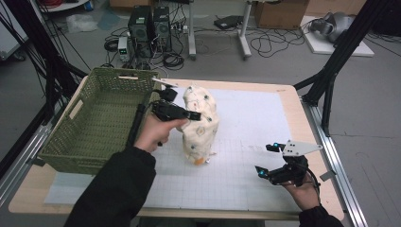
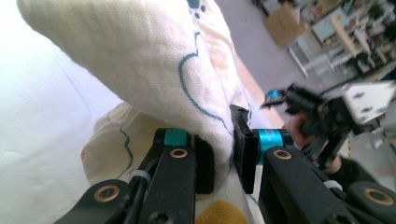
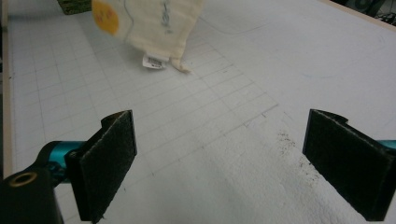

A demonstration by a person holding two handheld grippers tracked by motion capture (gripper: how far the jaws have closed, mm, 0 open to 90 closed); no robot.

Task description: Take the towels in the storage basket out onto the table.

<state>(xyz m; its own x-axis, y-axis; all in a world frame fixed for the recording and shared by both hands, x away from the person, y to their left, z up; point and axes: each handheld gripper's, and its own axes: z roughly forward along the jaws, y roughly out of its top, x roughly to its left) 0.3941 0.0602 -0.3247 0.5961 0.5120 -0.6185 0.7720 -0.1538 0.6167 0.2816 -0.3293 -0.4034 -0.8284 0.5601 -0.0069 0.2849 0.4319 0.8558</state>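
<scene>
Left hand-held gripper [image 1: 193, 115] above gridded mat [image 1: 246, 142]

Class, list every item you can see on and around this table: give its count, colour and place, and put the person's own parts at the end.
Cream printed cloth: one, cream with dark blue outlines and yellow spots, held up off the mat at the table's middle, a white tag at its lower edge.
Green woven plastic basket: one, olive green, left side of the table.
White gridded mat: one, white, covering the tabletop.
Wooden table: one, light brown edge round the mat.
Computer towers: two, black, on the floor beyond the table among cables.
Cardboard box: one, brown, on the floor at the far right.
Left gripper: one, black with teal, shut on the cloth.
Right gripper: one, black with teal, open, low over the mat at right.
Hands in black sleeves: two.
</scene>
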